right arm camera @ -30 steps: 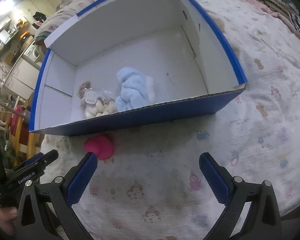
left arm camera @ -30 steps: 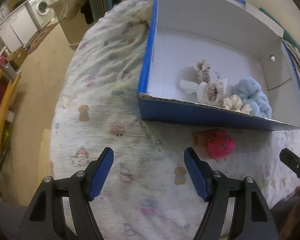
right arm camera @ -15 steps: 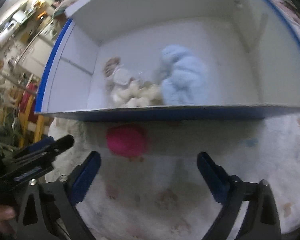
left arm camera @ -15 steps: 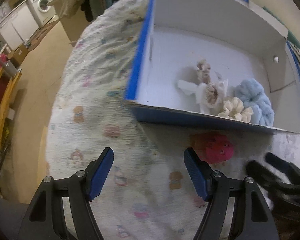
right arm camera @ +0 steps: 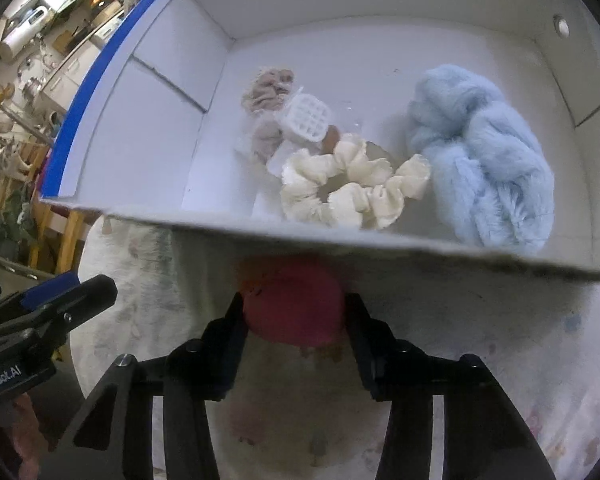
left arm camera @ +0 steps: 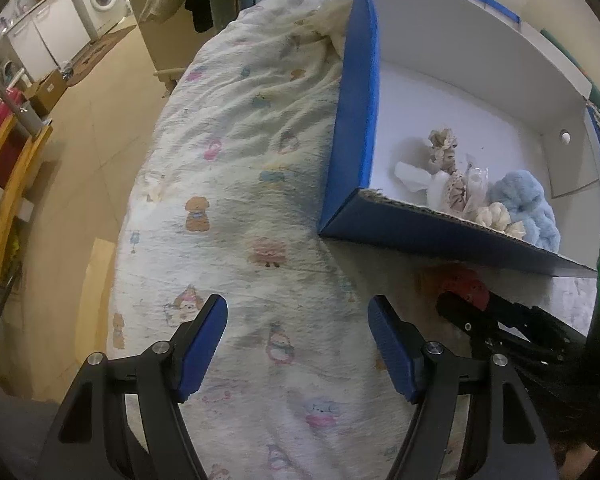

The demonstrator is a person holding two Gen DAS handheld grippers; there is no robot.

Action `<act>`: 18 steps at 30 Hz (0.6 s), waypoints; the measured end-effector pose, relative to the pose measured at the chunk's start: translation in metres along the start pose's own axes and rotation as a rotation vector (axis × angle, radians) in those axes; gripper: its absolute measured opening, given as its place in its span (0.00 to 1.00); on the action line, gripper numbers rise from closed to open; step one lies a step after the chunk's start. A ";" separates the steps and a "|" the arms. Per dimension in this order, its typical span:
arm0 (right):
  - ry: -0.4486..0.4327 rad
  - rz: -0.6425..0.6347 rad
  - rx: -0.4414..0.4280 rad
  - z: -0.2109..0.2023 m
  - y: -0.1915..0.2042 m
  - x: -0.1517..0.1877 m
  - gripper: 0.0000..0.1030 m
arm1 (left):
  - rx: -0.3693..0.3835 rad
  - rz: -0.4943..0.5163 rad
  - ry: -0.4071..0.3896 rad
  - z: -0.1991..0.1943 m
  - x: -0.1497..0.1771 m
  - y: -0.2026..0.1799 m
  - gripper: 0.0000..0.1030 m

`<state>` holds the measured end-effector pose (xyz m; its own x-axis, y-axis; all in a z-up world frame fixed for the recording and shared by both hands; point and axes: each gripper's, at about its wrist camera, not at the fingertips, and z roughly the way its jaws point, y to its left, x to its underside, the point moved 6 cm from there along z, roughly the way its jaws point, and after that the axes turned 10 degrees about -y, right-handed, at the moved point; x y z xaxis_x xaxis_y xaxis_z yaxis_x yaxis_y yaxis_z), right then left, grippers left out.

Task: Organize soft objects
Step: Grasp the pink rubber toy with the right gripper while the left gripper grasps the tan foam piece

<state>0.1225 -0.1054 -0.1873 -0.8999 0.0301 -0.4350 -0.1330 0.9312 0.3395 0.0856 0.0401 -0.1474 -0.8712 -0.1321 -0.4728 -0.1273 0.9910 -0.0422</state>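
A: Where is the pink toy [right arm camera: 296, 312]?

B: It sits on the blanket [left arm camera: 236, 184], right next to the front wall of the box [left arm camera: 440, 236]. It is outside the box.

A: What is the right gripper [right arm camera: 294, 322] doing?

B: Its two fingers are on each side of the pink toy, pressing on it. The toy is pinched between them.

A: And the left gripper [left arm camera: 298, 344]?

B: Its blue fingers [left arm camera: 202, 344] are wide apart over the blanket. Nothing is between them. It is to the left of the toy.

A: What is in the box?

B: A fluffy blue thing [right arm camera: 480, 172] sits on the right side. A cream hair tie [right arm camera: 352, 184] lies just beside it, close to the front wall. Behind the hair tie is a beige hair tie [right arm camera: 268, 92] with a small white grid piece [right arm camera: 306, 118] on it.

A: Can you see the toy from the left gripper?

B: Only a bit of red-pink [left arm camera: 466, 284], under the box wall.
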 end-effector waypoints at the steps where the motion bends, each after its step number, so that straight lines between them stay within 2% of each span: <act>1: 0.002 0.004 -0.005 0.000 0.000 0.000 0.49 | 0.001 0.002 -0.001 0.001 -0.001 -0.001 0.68; 5: 0.007 0.031 -0.019 -0.015 -0.007 0.004 0.48 | 0.007 0.025 -0.001 0.004 -0.001 -0.010 0.68; 9: 0.011 0.080 0.003 -0.033 -0.023 0.010 0.48 | 0.037 0.043 0.011 0.007 0.003 -0.027 0.68; 13: 0.011 0.120 0.034 -0.047 -0.046 0.020 0.48 | 0.090 0.126 0.027 0.016 0.008 -0.060 0.67; 18: -0.004 0.171 0.060 -0.055 -0.073 0.031 0.48 | 0.133 0.207 0.031 0.031 0.011 -0.093 0.56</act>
<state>0.0810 -0.1931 -0.1797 -0.9055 0.1909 -0.3789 0.0464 0.9323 0.3588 0.1028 -0.0530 -0.1753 -0.8866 0.0752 -0.4563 0.1170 0.9911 -0.0639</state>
